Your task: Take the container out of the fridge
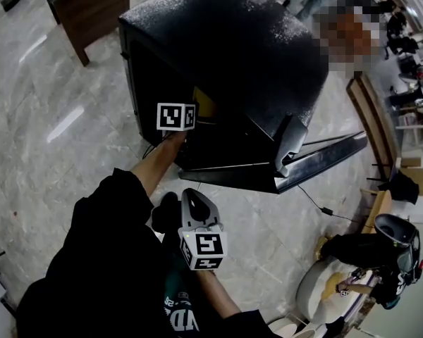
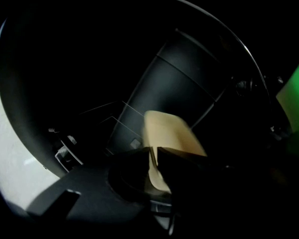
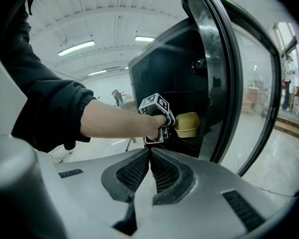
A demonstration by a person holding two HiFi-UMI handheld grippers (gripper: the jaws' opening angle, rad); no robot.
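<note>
Inside the floor-standing fridge (image 1: 225, 48), left gripper (image 2: 154, 158) jaws are pinching the yellow container (image 2: 167, 128) by its rim; best pulled out level. Right gripper (image 3: 150, 156) is idling, jaws clenched and empty.

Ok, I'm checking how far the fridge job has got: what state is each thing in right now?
fridge: standing on the floor, open.
door: swung wide open.
container: inside the fridge, upright, gripped at its rim.
left gripper: reached into the fridge, shut on the container.
right gripper: shut, empty, held back outside the fridge.
</note>
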